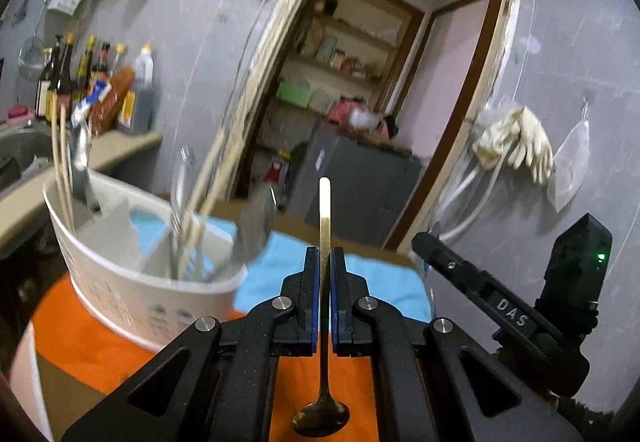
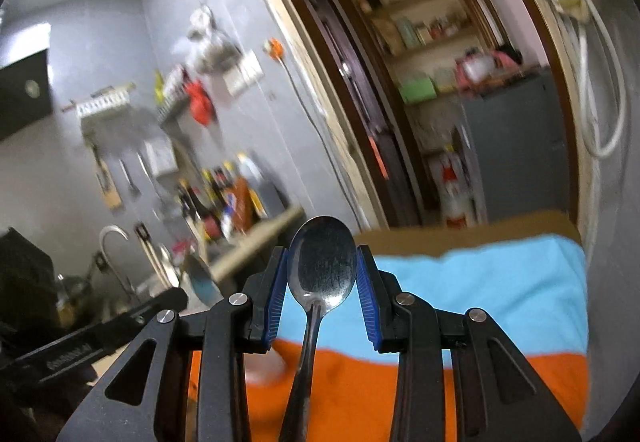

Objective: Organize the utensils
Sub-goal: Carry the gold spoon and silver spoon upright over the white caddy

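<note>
My left gripper [image 1: 324, 256] is shut on a gold spoon [image 1: 324, 226], handle pointing up, bowl hanging below the fingers. It is held above the orange and blue cloth [image 1: 360, 282], to the right of a white utensil holder [image 1: 132, 282] that holds chopsticks [image 1: 60, 162] and metal utensils. My right gripper [image 2: 322, 262] is shut on a silver spoon [image 2: 322, 266], its jaws touching the sides of the bowl, which points up. It is lifted over the cloth [image 2: 480, 302]. The right gripper's body also shows in the left wrist view [image 1: 500, 306].
A counter with sauce bottles [image 1: 96, 82] and a sink [image 2: 116, 262] lies at the left. A doorway to a storeroom with shelves [image 1: 352, 54] is behind the table. Gloves [image 1: 516, 142] hang on the right wall.
</note>
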Action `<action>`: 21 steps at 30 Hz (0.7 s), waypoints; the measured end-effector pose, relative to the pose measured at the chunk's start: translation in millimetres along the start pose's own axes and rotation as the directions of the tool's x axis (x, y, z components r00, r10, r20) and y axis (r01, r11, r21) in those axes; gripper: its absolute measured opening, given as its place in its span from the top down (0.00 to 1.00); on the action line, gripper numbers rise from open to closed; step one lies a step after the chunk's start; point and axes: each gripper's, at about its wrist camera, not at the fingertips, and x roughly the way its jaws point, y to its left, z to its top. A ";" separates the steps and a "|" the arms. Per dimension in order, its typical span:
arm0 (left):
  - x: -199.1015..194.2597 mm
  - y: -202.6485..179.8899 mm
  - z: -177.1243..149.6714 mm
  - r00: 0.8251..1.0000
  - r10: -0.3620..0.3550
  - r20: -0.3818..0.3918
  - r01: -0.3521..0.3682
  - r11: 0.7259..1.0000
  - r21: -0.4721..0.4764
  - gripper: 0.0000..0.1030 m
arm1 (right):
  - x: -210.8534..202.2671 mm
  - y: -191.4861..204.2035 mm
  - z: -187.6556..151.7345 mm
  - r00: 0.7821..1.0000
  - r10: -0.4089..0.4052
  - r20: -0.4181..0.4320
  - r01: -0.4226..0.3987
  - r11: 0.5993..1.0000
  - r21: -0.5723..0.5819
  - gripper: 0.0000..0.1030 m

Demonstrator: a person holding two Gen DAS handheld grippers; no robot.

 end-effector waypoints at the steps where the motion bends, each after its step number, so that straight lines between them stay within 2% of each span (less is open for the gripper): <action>1: -2.8 1.2 4.8 1.000 -0.001 0.012 0.001 1.000 0.002 0.98 | 0.2 7.7 5.5 1.000 0.012 0.023 -0.012 1.000 -0.008 0.70; 7: -22.9 23.3 42.1 0.996 0.016 0.083 -0.017 1.000 0.012 0.98 | 8.5 50.2 25.9 0.992 0.064 0.113 -0.056 0.996 -0.066 0.70; 13: -38.9 70.2 73.3 0.985 0.060 0.164 -0.060 0.998 -0.004 0.98 | 29.7 83.8 33.7 0.979 0.108 0.173 -0.096 0.993 -0.073 0.70; 17: -45.9 117.3 91.5 0.962 0.095 0.255 -0.073 0.993 -0.094 0.98 | 44.8 95.4 34.1 0.965 0.133 0.224 -0.128 0.991 -0.034 0.69; 21: -39.9 161.2 103.0 0.945 0.113 0.307 -0.057 0.981 -0.187 0.98 | 58.4 102.3 28.9 0.952 0.121 0.282 -0.128 0.992 0.007 0.69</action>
